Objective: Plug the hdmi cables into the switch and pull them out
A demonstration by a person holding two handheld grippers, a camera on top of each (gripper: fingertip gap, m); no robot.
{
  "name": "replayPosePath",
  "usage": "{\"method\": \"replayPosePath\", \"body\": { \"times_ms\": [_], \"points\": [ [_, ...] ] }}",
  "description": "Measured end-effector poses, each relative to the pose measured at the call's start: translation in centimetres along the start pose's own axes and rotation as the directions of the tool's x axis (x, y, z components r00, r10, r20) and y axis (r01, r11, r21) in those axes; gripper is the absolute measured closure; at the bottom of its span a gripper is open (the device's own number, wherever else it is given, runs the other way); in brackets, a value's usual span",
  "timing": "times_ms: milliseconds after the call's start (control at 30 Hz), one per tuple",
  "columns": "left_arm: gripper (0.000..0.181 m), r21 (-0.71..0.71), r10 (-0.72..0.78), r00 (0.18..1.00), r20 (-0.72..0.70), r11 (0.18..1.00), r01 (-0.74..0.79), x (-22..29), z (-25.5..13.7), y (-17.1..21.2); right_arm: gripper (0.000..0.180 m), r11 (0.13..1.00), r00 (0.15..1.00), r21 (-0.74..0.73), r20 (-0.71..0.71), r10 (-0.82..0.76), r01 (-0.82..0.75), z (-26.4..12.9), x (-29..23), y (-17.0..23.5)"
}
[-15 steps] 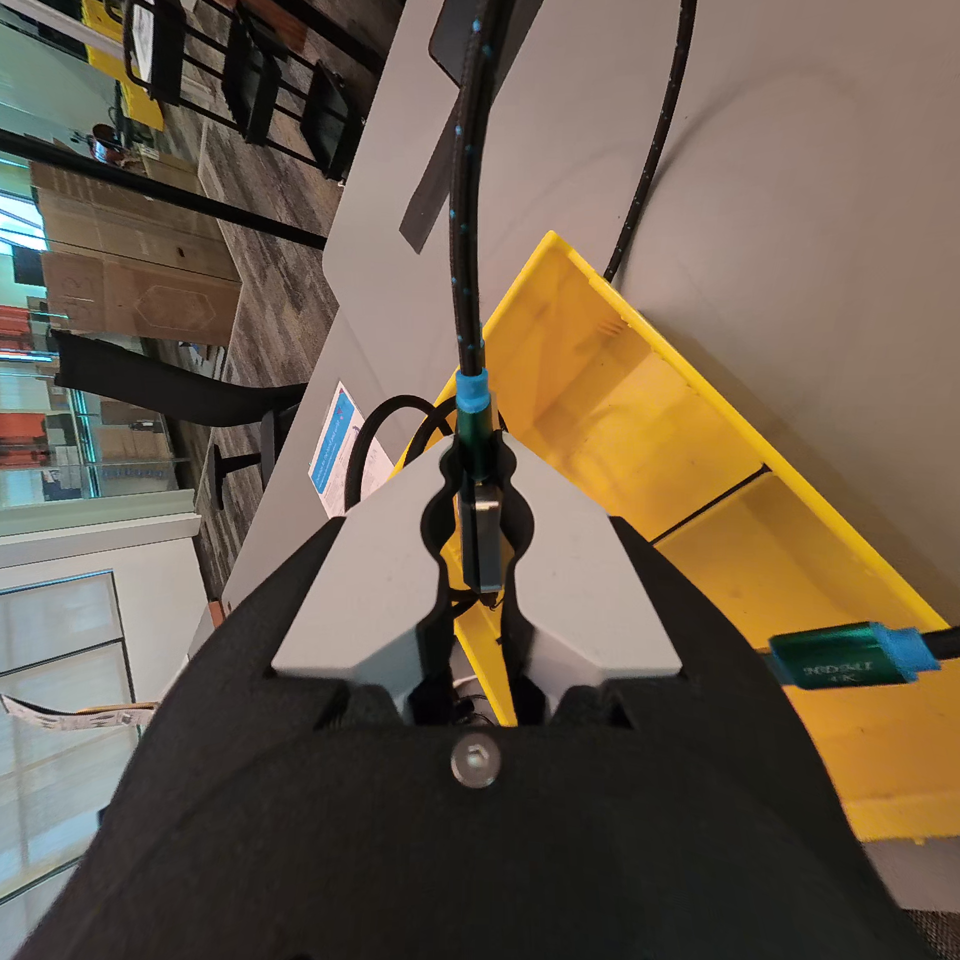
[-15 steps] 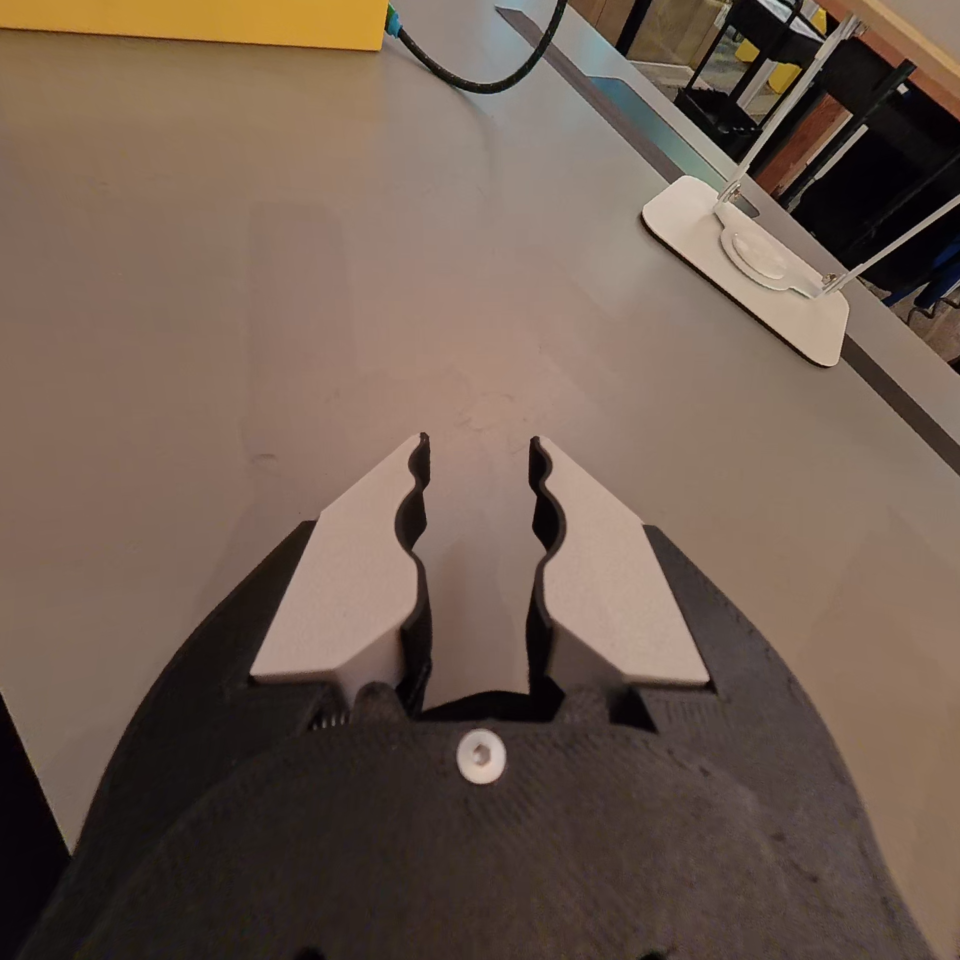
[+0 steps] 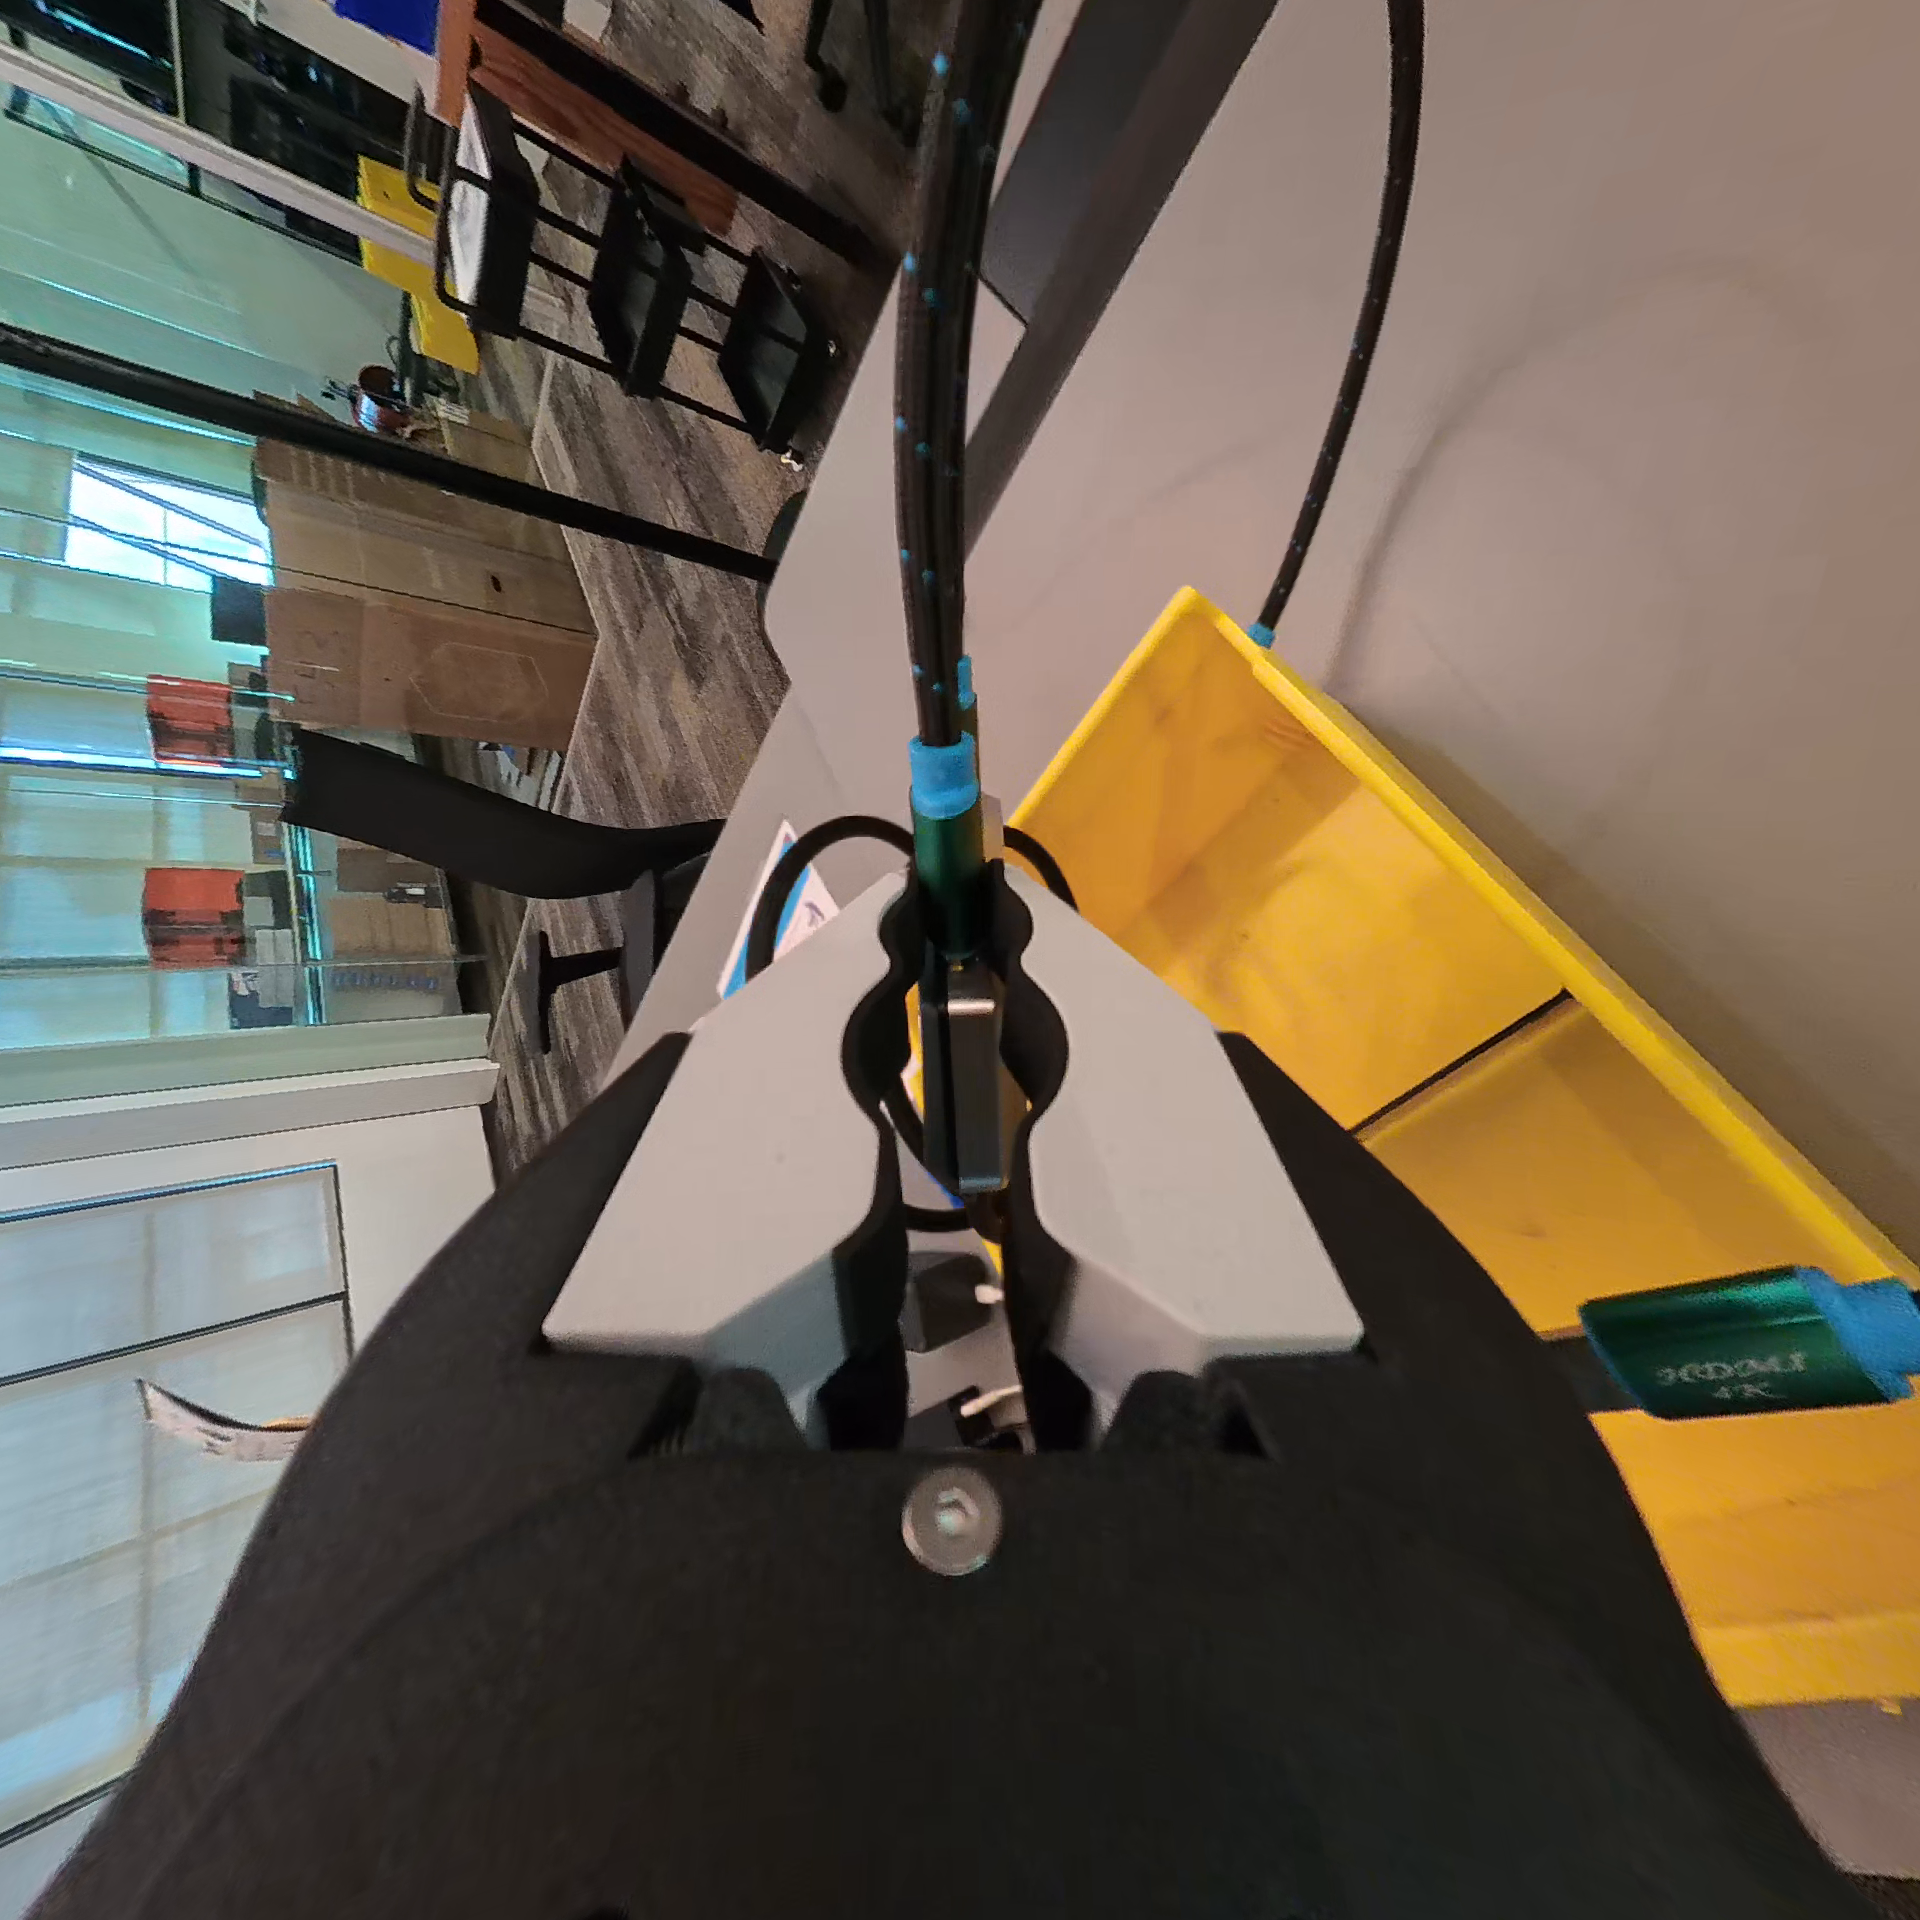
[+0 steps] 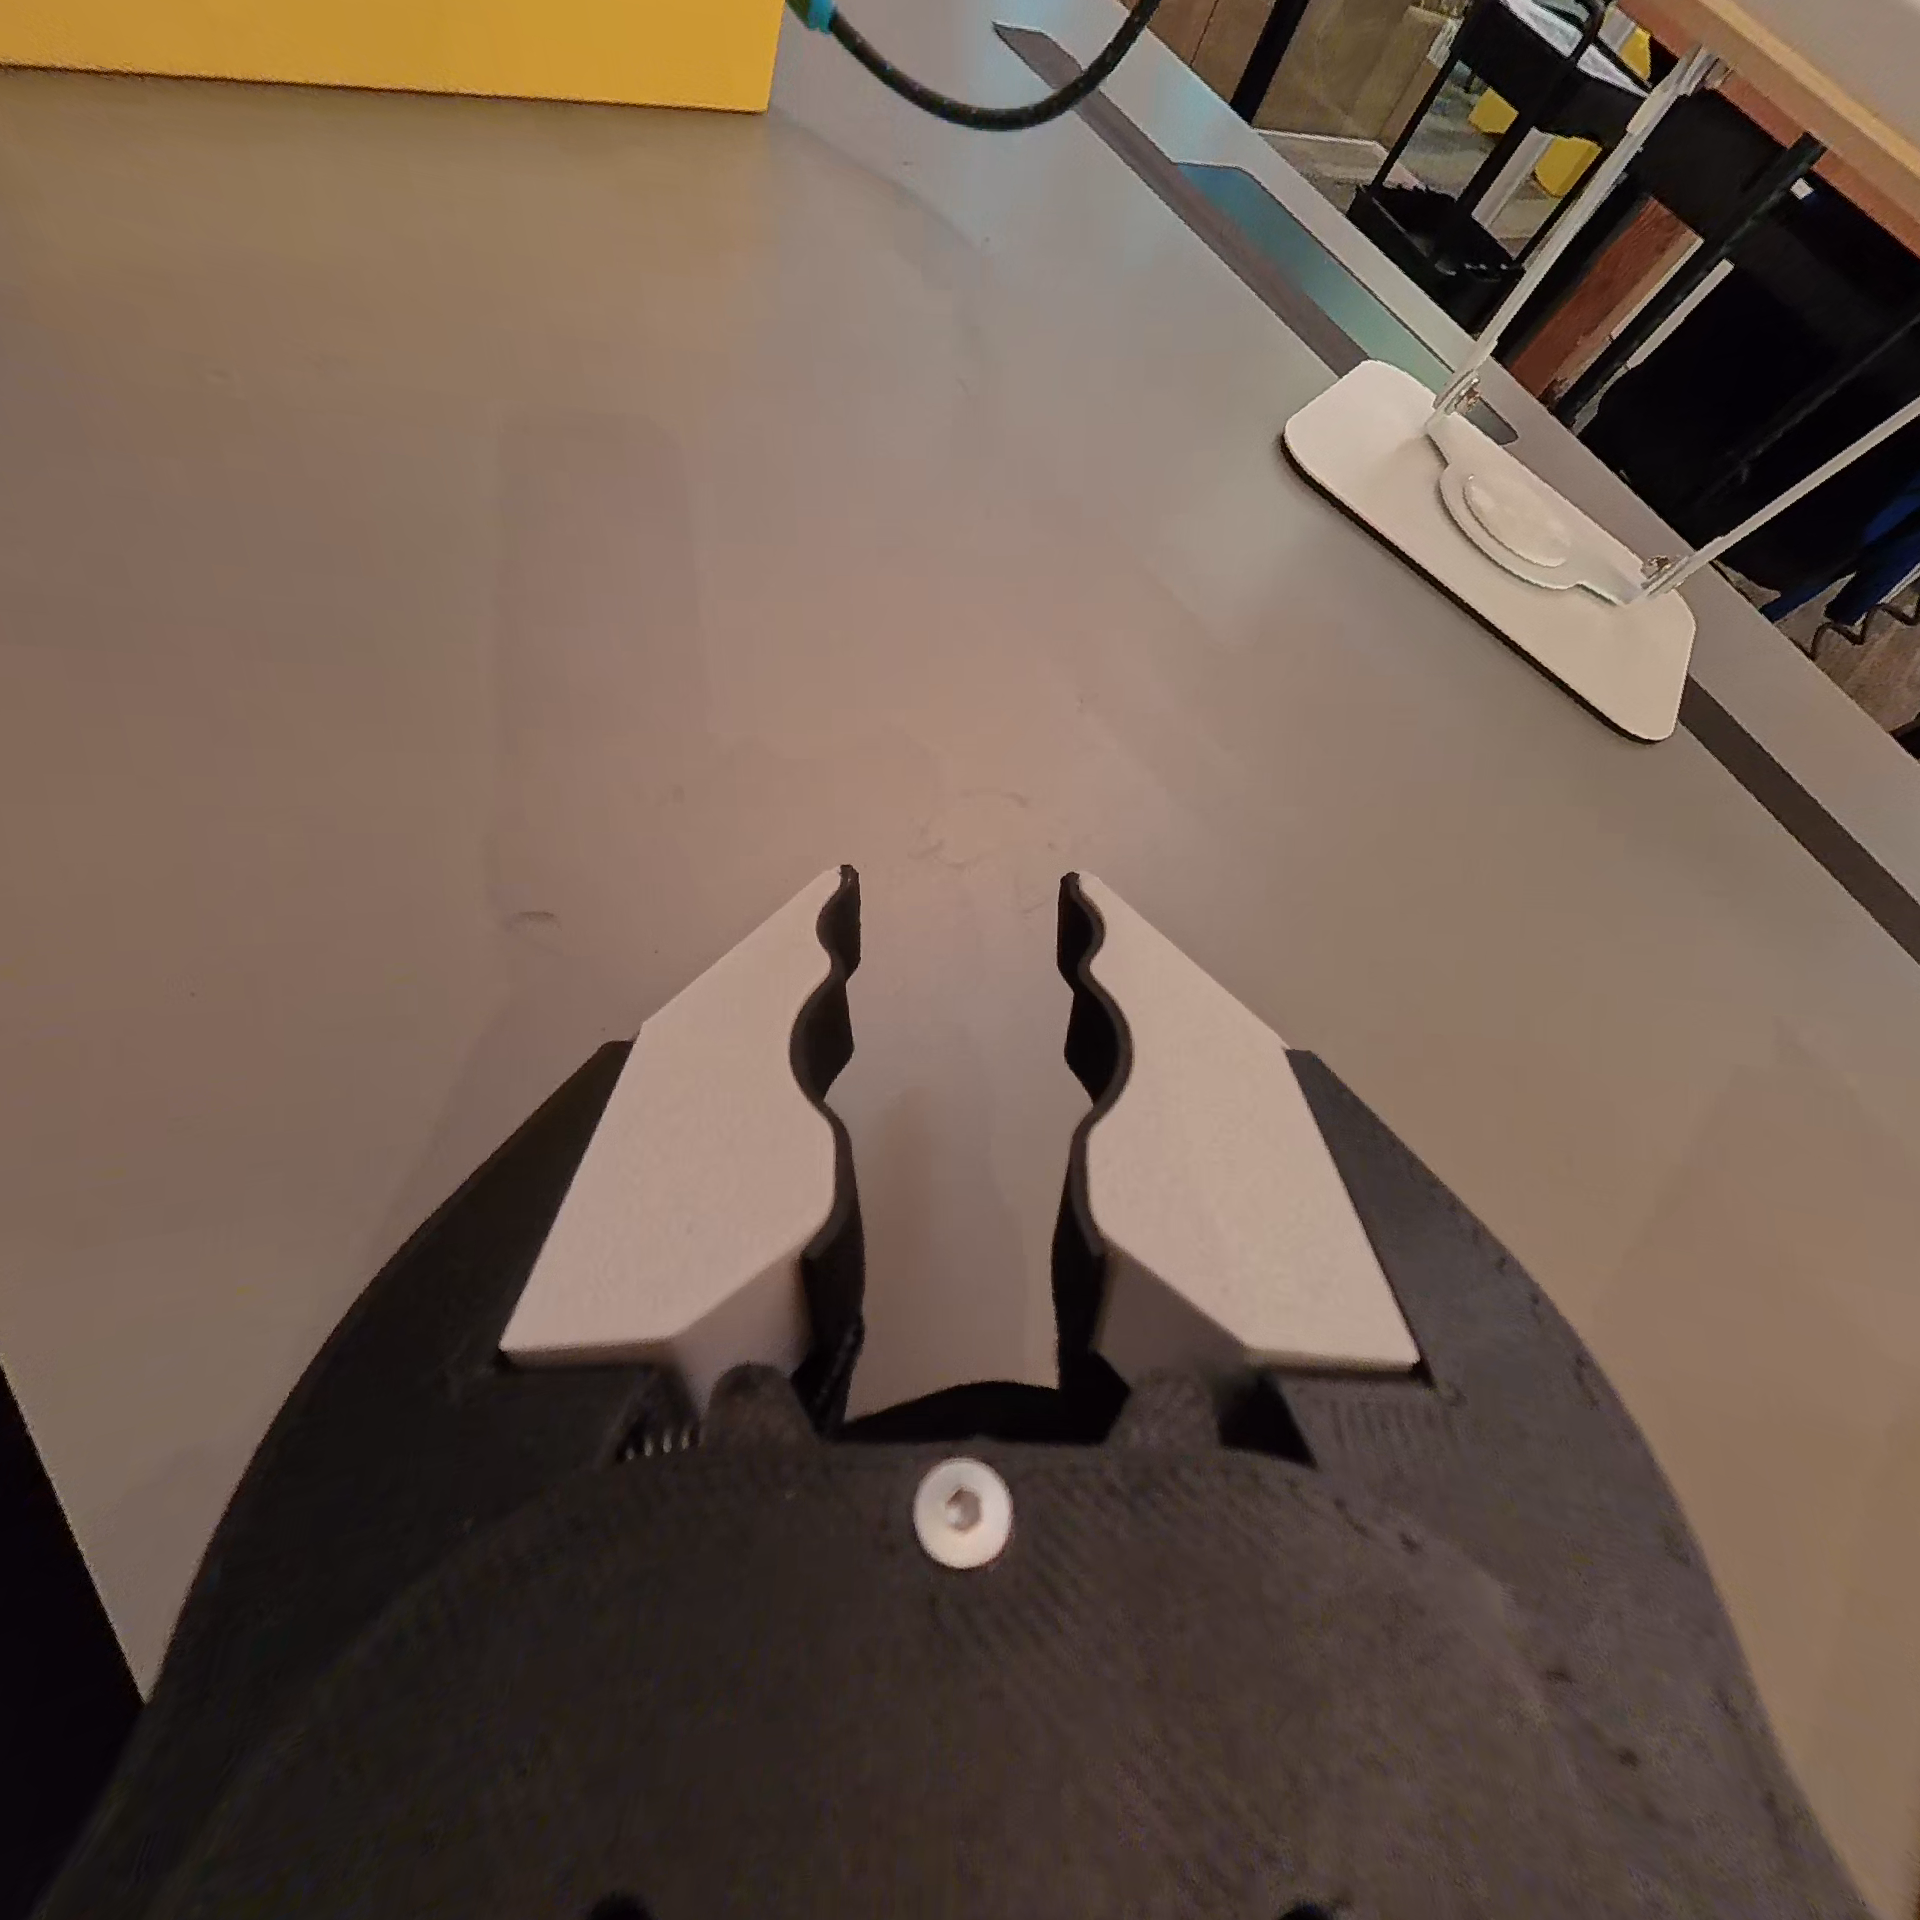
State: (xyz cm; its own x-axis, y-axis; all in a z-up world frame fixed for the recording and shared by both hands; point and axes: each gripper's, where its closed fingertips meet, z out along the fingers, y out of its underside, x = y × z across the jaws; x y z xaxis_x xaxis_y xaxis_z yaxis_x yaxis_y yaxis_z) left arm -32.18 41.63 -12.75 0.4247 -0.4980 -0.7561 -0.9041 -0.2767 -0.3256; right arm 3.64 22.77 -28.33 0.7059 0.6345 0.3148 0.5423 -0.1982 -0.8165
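The left gripper (image 3: 951, 935) is squeezed onto a small dark flat box, which I take to be the switch (image 3: 971, 1091); the box sits edge-on between the two grey fingers (image 3: 748, 1132), lifted up above the table; the right gripper (image 4: 956, 883) is partly open and holds nothing, with only bare grey table (image 4: 520, 520) under it.

One hdmi cable has a green plug (image 3: 940, 883) with a blue collar, and that plug sits at the top end of the switch, so it looks plugged in; its black braided cord with blue specks goes straight up and away; a second green plug (image 3: 1745, 1340) with a blue collar lies loose in the yellow tray (image 3: 1299, 935) at the right, not in anything; a thin black cord (image 3: 1340, 364) curves over the table to the far wall of the tray.

So I think the job is part way along; one cable seems to be in, one is out; whether this is the plugging part or the pulling part, I cannot tell; the free right gripper looks ready to take hold of a plug.

The switch is thin, dark and smooth, with a shiny edge; a thin black wire loops behind it; its ports are hidden.
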Motion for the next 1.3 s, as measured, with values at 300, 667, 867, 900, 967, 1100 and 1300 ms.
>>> {"method": "replayPosePath", "body": {
  "times_ms": [300,667,867,900,967,1100,1300],
  "points": [
    [0.173,0.059,0.036,0.996,0.078,0.997,-0.040,-2.6,-2.7,-3.3,0.144,1.000,1.000,-0.002,0.003,-0.007,0.007,0.0,-0.1,0.0],
    [0.173,0.183,0.026,0.994,0.104,0.982,-0.045,-3.8,-6.4,-8.6,0.143,1.000,1.000,0.001,0.007,-0.010,0.010,0.0,-0.2,-0.2],
    [0.172,0.259,0.060,0.992,0.110,0.962,-0.087,-2.5,-8.9,-13.3,0.144,1.000,1.000,0.001,0.011,-0.019,0.019,0.0,-0.4,-0.4],
    [0.172,0.270,0.068,0.992,0.103,0.958,-0.093,-2.0,-9.2,-14.1,0.144,1.000,1.000,0.001,0.011,-0.021,0.021,-0.1,-0.4,-0.4],
    [0.172,0.297,0.078,0.993,0.085,0.949,-0.100,-1.0,-9.6,-15.8,0.144,1.000,1.000,0.002,0.010,-0.024,0.024,-0.1,-0.4,-0.5],
    [0.173,0.341,0.097,0.994,0.044,0.934,-0.107,1.8,-9.6,-19.0,0.144,1.000,1.000,0.009,0.007,-0.025,0.025,-0.3,-0.2,-0.6],
    [0.172,0.350,0.128,0.992,-0.007,0.929,-0.117,7.0,-8.7,-22.4,0.144,1.000,0.999,0.016,-0.039,0.022,-0.021,-1.1,1.7,-0.4]
  ]
}}
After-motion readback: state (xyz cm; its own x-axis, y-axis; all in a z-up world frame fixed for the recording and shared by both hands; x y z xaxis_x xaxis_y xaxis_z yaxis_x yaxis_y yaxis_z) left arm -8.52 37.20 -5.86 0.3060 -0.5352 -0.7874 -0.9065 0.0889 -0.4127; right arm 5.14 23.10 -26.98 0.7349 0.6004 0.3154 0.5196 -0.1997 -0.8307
